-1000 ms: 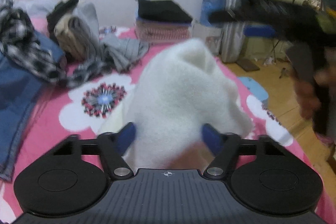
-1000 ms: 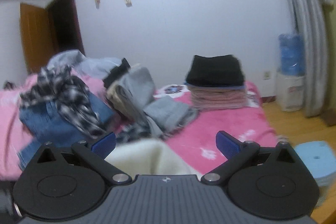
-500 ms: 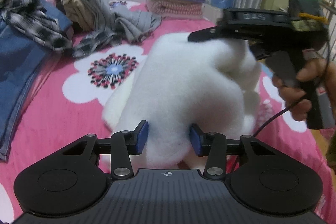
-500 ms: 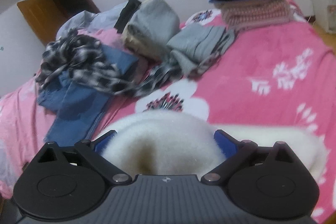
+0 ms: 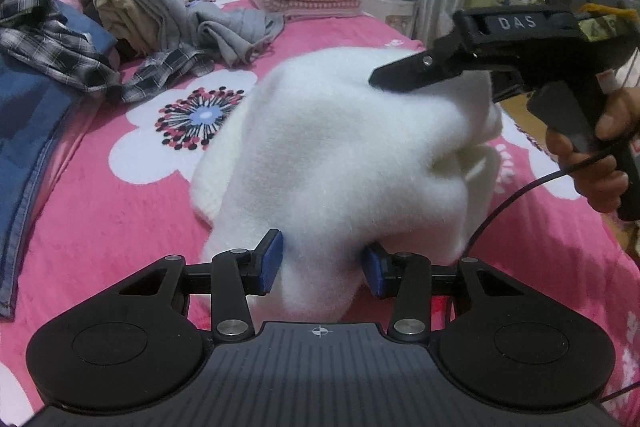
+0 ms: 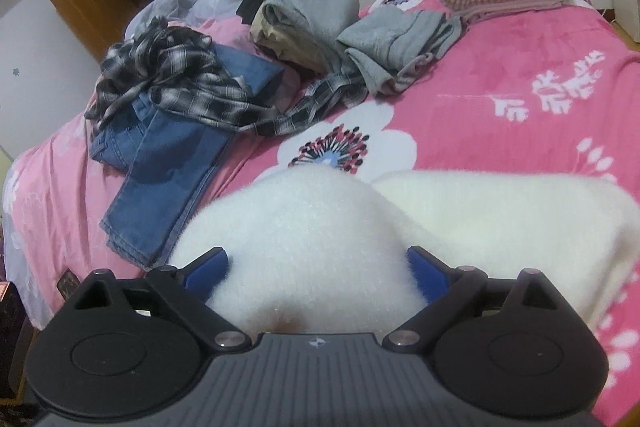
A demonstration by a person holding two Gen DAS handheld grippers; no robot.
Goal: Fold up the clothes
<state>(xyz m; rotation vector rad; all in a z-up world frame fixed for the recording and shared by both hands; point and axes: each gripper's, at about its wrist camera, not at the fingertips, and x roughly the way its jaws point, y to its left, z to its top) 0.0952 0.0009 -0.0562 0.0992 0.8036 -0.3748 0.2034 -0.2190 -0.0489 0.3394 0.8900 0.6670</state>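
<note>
My left claw [image 5: 320,265] is pinching a bunched fold of the white fleece garment [image 5: 344,155]. My right claw [image 6: 318,269] is standing wider, fleece filling its gap. The garment is draping onto the pink bed [image 6: 500,75], mid-bed.

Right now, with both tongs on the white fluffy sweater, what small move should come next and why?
Probably close the right tongs fully on the white fluffy sweater. Their pads sit wide apart with the fabric bunched between them, while the left tongs already pinch a narrow fold. A firm hold on both sides would let the sweater be lifted and spread over the pink floral bedspread.
</note>
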